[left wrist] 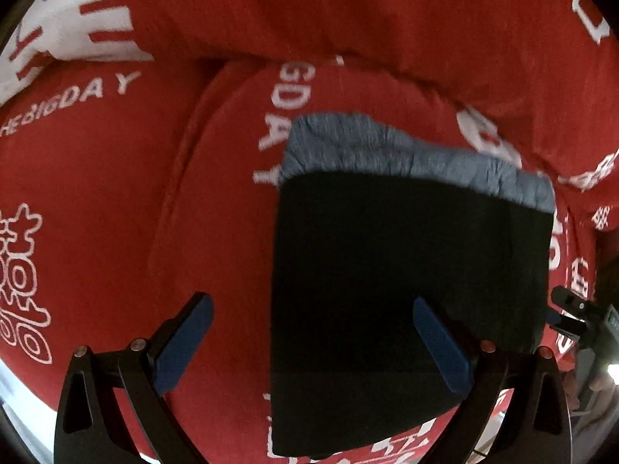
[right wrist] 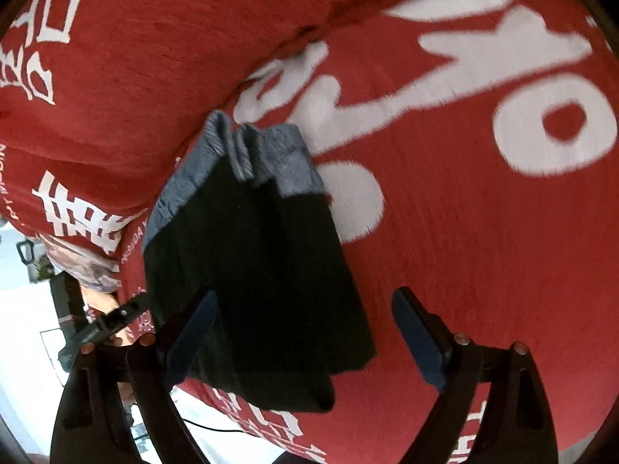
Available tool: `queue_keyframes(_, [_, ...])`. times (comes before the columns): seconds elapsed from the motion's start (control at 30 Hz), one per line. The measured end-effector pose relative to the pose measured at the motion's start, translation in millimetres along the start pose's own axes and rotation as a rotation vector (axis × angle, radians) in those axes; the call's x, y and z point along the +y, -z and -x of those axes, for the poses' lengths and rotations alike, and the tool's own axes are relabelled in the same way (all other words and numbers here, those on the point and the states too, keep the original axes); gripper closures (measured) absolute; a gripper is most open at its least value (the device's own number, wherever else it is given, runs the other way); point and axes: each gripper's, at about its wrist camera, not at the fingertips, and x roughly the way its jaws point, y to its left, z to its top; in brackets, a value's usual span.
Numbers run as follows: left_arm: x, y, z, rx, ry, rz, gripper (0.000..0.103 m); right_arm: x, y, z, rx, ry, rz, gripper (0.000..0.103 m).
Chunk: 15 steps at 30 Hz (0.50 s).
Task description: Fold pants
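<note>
The folded black pants [left wrist: 406, 290], with a grey-blue waistband [left wrist: 418, 158] at the far end, lay flat on a red bedspread [left wrist: 96, 193] printed with white lettering. The left gripper [left wrist: 313, 344] hovered above the near end of the pants, its jaws spread wide and grasping nothing. The right gripper [right wrist: 305, 340] was likewise released, over the pants' near right corner.
</note>
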Motion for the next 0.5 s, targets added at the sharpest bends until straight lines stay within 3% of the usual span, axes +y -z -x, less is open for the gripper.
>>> queue_keyframes(0.1, [-1.4,1.7,-5.9,0.021,0.026,0.001,0.000,-6.4,7.8,-3.8,0.016,-0.035,-0.025,0.010])
queue_keyframes(0.33, [-5.2,4.0,-7.3,0.035,0.034,0.003,0.000,-12.3,10.0,-10.1,0.054,-0.021,-0.031,0.010])
queue_keyframes(0.5, [-5.6,2.9,-1.2,0.008,0.044,-0.028,0.000,-4.2,7.2,-12.9,0.059,-0.037,0.001,0.010])
